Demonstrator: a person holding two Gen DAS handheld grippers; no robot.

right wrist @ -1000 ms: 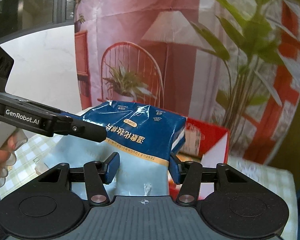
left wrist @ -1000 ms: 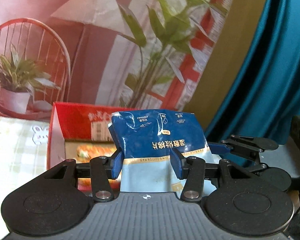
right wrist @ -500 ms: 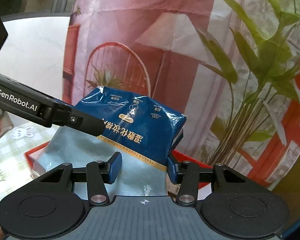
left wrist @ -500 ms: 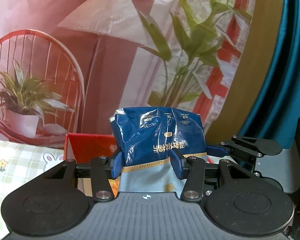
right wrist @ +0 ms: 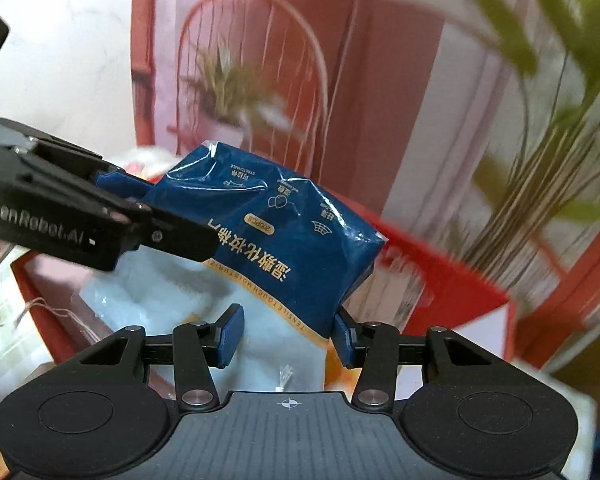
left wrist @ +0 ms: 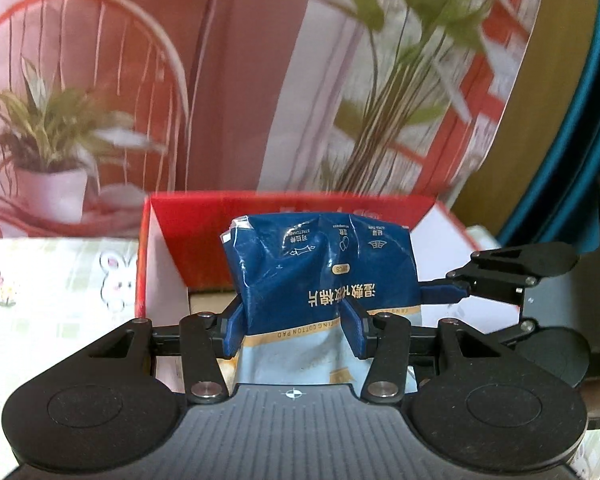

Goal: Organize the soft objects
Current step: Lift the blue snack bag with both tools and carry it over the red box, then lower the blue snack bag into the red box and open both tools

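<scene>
Red box (left wrist: 284,216) on checked cloth (left wrist: 52,300), printed backdrop (left wrist: 260,80), both claws gripping pack (left wrist: 324,272).

Cotton pad pack (left wrist: 324,276): glossy, crinkled plastic film, dark blue over pale blue, with highlights along its creases. Gripper pads (left wrist: 233,330): matt blue, rubber-like. Gripper linkages and body (left wrist: 292,432): matt black plastic, ribbed at 6 o'clock, with bright metal pivot screws. Red box (left wrist: 188,240): smooth card, white inside. Backdrop (left wrist: 260,80): printed sheet, slightly sheeny.
</scene>
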